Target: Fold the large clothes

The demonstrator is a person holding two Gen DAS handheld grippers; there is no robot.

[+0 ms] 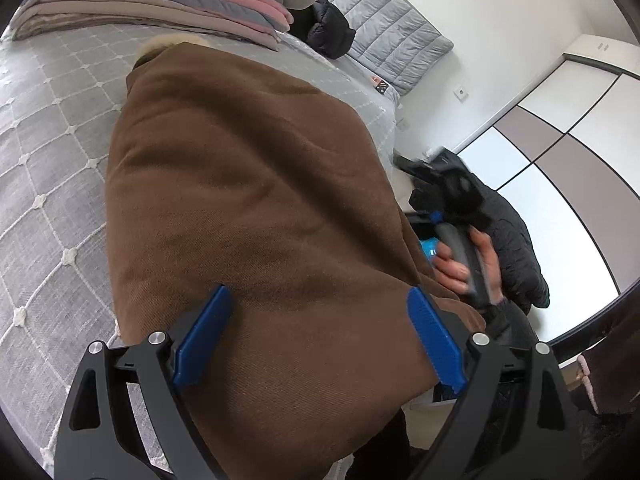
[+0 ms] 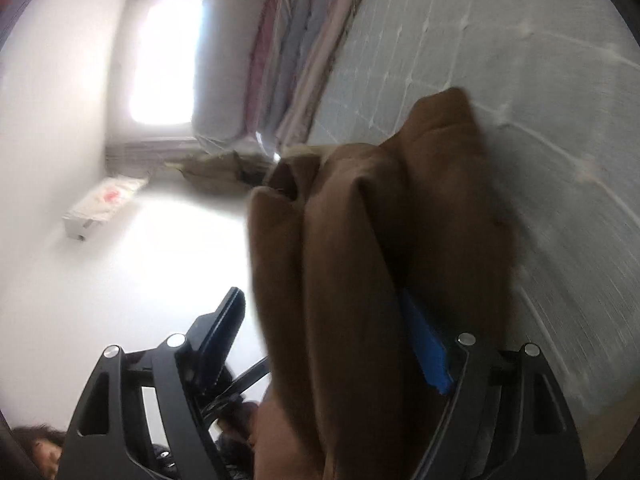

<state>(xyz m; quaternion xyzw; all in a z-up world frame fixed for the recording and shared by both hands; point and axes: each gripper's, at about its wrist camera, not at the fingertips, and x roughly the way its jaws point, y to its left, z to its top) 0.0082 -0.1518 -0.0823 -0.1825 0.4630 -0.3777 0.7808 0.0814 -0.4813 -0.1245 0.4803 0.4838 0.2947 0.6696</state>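
Observation:
A large brown coat [image 1: 248, 200] with a pale fur collar [image 1: 176, 42] lies lengthwise on the grey quilted bed [image 1: 48, 152]. My left gripper [image 1: 320, 332] is open just above the coat's near hem, jaws wide apart and empty. My right gripper [image 1: 444, 216] shows in the left wrist view at the coat's right edge, held in a hand. In the right wrist view the right gripper [image 2: 332, 336] is open, with thick folds of the brown coat [image 2: 360, 260] hanging between its blue fingers [image 2: 424, 344]. That view is tilted and blurred.
A stack of folded quilts [image 1: 160, 0] and a black jacket [image 1: 328, 28] lie at the bed's far end. Another dark garment [image 1: 516, 248] sits right of the bed. A wardrobe [image 1: 560, 152] stands beyond. A window [image 2: 168, 64] is bright.

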